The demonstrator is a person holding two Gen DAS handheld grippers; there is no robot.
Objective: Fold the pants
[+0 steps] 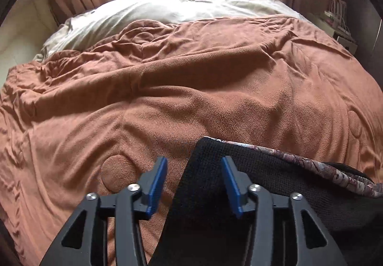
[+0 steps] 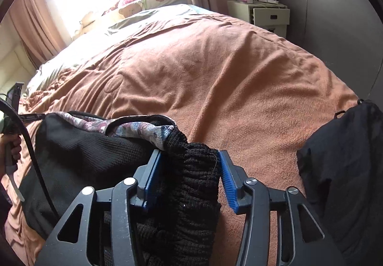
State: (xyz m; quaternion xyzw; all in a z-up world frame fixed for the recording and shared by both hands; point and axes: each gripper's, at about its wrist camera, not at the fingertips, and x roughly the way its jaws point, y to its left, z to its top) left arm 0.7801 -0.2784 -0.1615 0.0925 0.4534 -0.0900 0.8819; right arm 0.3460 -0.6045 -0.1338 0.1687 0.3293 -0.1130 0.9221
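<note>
Two grippers stand part-open over the near edge of the bed, and neither grips anything. The left gripper (image 1: 194,179) has its blue pads spread, with a black corner of the pants (image 1: 251,184) lying between them but clear of both pads. The right gripper (image 2: 189,177) is likewise spread around a thick ribbed bunch of the pants (image 2: 186,184); the cloth brushes the pads, yet they do not look to be pressing it. The pants lie in a low heap on the brown blanket (image 1: 191,88), black knit outside with a patterned lining turned out along the far fold. The step in hand appears to be letting a fold settle, so the sensible course is to draw each gripper straight back along its own line, so the pads do not drag the cloth and undo the fold. The ribbed bunch at the right looks bulky and may spring up; pressing it flat before regripping would likely help. A second dark garment (image 2: 347,170) lies well apart at the right and should be left alone.
</note>
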